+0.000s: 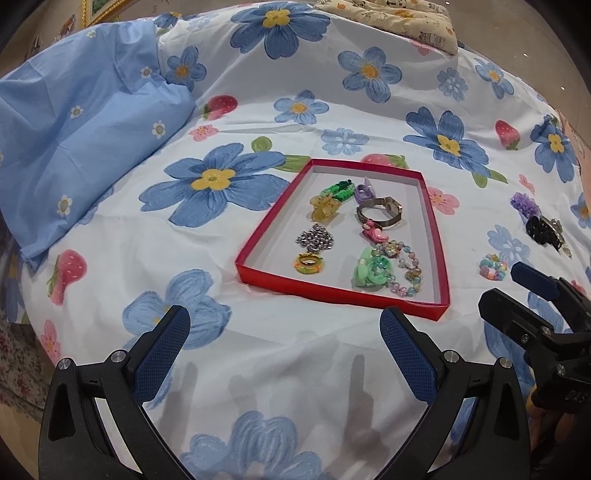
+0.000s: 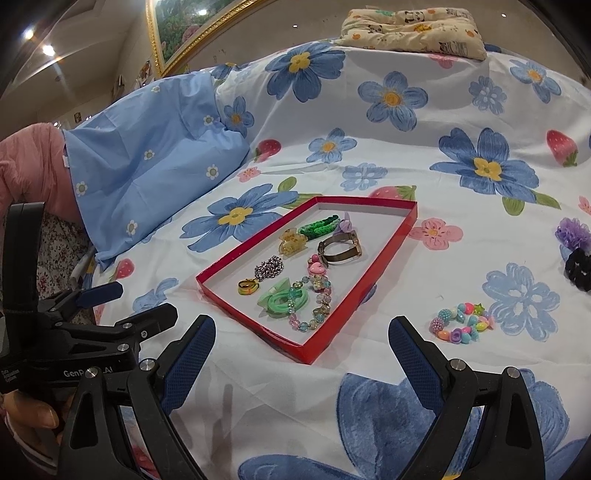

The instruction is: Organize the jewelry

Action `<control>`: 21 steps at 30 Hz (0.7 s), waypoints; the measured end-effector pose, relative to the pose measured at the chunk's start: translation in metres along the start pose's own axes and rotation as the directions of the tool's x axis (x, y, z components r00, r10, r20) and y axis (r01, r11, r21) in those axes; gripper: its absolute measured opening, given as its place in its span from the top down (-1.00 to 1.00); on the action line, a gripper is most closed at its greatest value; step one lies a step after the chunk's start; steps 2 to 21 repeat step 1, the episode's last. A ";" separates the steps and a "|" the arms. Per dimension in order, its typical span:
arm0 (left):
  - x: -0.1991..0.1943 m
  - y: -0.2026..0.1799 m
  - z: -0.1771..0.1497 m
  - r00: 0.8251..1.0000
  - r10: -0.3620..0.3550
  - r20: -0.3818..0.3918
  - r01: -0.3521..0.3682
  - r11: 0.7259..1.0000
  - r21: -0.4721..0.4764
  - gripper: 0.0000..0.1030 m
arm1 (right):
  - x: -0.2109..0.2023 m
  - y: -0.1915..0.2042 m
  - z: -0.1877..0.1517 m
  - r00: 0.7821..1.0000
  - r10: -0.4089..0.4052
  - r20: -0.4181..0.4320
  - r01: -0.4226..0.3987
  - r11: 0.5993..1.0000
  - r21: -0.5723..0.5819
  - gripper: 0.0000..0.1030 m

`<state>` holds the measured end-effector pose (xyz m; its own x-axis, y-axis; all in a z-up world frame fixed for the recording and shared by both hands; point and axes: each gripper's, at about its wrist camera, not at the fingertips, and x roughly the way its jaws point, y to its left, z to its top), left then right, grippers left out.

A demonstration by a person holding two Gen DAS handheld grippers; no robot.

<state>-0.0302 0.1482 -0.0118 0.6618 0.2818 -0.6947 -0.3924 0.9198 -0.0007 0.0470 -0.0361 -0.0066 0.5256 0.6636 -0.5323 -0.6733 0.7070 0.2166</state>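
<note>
A shallow red tray (image 1: 432,236) (image 2: 391,243) lies on the flowered bedsheet and holds several jewelry pieces: a metal watch (image 1: 380,212) (image 2: 340,249), a pastel bead bracelet (image 1: 404,273) (image 2: 314,306), green hair ties, a chain and a ring. Right of the tray on the sheet lie a colourful bead bracelet (image 1: 493,266) (image 2: 461,323), a black scrunchie (image 1: 543,229) (image 2: 578,268) and a purple scrunchie (image 1: 524,203) (image 2: 574,229). My left gripper (image 1: 284,354) is open and empty, near the tray's front edge. My right gripper (image 2: 301,363) is open and empty, near the tray's front right corner.
A light blue pillow (image 1: 77,136) (image 2: 147,158) lies at the left. A panda-print cushion (image 1: 406,18) (image 2: 413,29) sits at the far edge of the bed. A gold-framed picture (image 2: 177,29) hangs behind.
</note>
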 end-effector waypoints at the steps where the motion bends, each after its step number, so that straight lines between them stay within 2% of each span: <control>1: 0.002 -0.002 0.001 1.000 -0.010 -0.008 0.010 1.000 -0.001 -1.00 | 0.000 -0.003 0.000 1.000 -0.002 -0.001 0.002 1.000 0.009 -0.87; 21: 0.002 -0.002 0.001 1.000 -0.010 -0.008 0.010 1.000 -0.001 -1.00 | 0.000 -0.003 0.000 1.000 -0.002 -0.001 0.002 1.000 0.009 -0.87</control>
